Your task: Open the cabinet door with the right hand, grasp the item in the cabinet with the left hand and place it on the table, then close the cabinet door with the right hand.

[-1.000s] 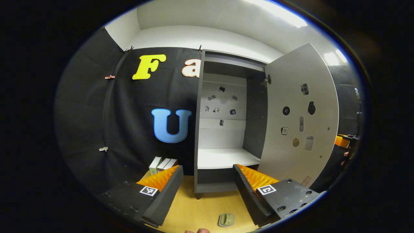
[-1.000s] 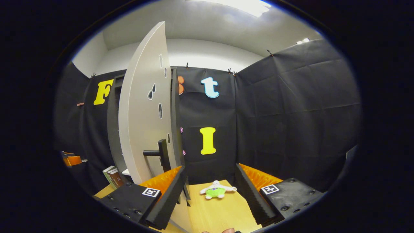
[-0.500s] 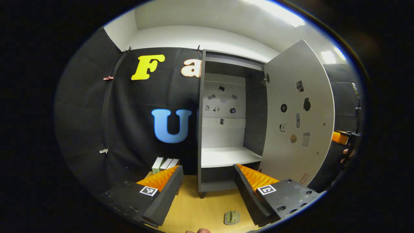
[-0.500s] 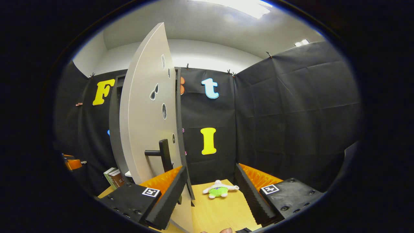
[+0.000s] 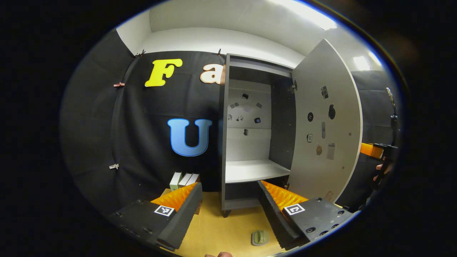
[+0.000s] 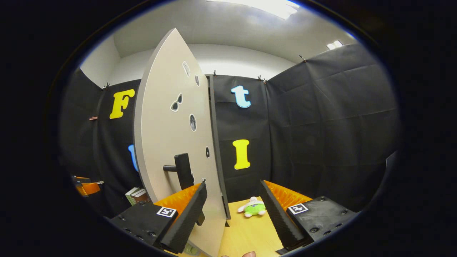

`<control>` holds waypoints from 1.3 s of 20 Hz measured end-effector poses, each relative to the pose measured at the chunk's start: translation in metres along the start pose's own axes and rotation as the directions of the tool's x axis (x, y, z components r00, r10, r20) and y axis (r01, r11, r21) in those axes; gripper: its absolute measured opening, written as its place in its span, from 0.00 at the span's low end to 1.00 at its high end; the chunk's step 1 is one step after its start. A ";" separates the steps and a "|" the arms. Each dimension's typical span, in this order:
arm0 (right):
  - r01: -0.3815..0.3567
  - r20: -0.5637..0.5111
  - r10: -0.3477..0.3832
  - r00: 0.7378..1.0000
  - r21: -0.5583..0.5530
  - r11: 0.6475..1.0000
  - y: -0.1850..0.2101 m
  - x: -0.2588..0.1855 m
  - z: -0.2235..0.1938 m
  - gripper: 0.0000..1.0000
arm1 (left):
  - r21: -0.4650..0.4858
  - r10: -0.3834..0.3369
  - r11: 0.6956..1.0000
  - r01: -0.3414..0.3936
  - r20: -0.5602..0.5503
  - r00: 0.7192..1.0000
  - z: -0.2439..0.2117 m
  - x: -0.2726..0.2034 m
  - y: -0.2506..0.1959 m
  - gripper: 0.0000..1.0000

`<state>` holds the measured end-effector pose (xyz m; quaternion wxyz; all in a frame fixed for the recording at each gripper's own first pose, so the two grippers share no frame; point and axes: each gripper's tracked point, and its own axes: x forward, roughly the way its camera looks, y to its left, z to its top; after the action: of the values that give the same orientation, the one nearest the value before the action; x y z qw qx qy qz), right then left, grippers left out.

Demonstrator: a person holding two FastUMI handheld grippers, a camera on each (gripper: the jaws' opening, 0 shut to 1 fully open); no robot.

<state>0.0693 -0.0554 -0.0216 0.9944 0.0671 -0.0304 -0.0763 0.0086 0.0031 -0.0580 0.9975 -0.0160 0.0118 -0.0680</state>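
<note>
I am lining my wide-open, empty right gripper (image 6: 232, 200) on the door (image 6: 171, 142) at centre-left for closing, left gripper (image 5: 230, 200) gaping empty, item (image 5: 259, 237) already tabled.

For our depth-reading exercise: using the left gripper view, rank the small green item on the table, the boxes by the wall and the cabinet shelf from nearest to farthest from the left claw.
1. Small green item: on the table, just ahead of the left claw, towards its right finger.
2. Boxes: upright against the black wall, beyond the left finger.
3. Cabinet shelf: inside the open cabinet, straight ahead, set back.

Boxes and shelf are close in depth; that order is tentative.
</note>
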 end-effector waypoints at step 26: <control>-0.308 -0.063 0.309 0.949 0.022 0.951 0.143 -0.002 -0.031 0.97 | 0.001 0.057 0.998 -0.058 0.051 0.997 0.020 -0.014 0.010 0.96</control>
<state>0.0903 0.0890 -0.0329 0.9941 0.0698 -0.0086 0.0826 -0.0035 0.0154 -0.0376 0.9990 -0.0159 -0.0131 -0.0389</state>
